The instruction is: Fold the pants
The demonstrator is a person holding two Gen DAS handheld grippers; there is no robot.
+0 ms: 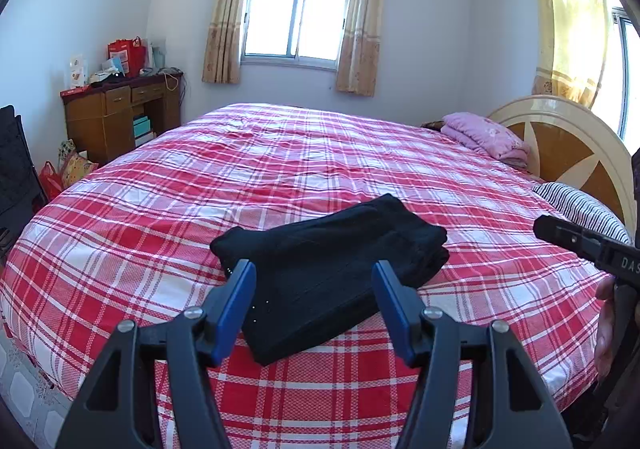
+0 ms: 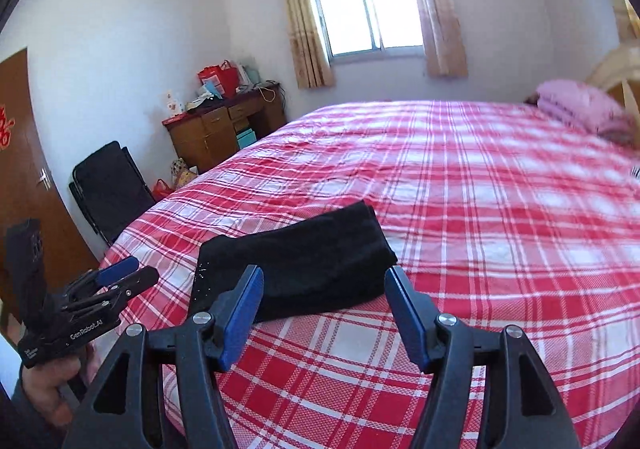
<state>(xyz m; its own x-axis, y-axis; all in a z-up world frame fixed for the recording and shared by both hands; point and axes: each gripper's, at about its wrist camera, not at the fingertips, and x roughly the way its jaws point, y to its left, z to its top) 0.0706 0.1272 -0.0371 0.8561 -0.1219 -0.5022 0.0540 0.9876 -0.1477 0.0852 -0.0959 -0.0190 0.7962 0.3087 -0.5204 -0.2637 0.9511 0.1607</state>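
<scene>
Pants folded, door right-view only

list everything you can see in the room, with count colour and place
pants: 1, black, folded on the near part of the bed
bedspread: 1, red and white plaid, covering the bed
headboard: 1, cream and brown, right end of bed
folded blanket: 1, pink, by the headboard
striped pillow: 1, dark and white, near the headboard
desk: 1, brown, far left corner, cluttered top
red bag: 1, on the desk
curtains: beige, flanking the window
folding chair: 1, black, left of bed
door: 1, brown, far left
left tool: open, empty
right tool: open, empty
</scene>
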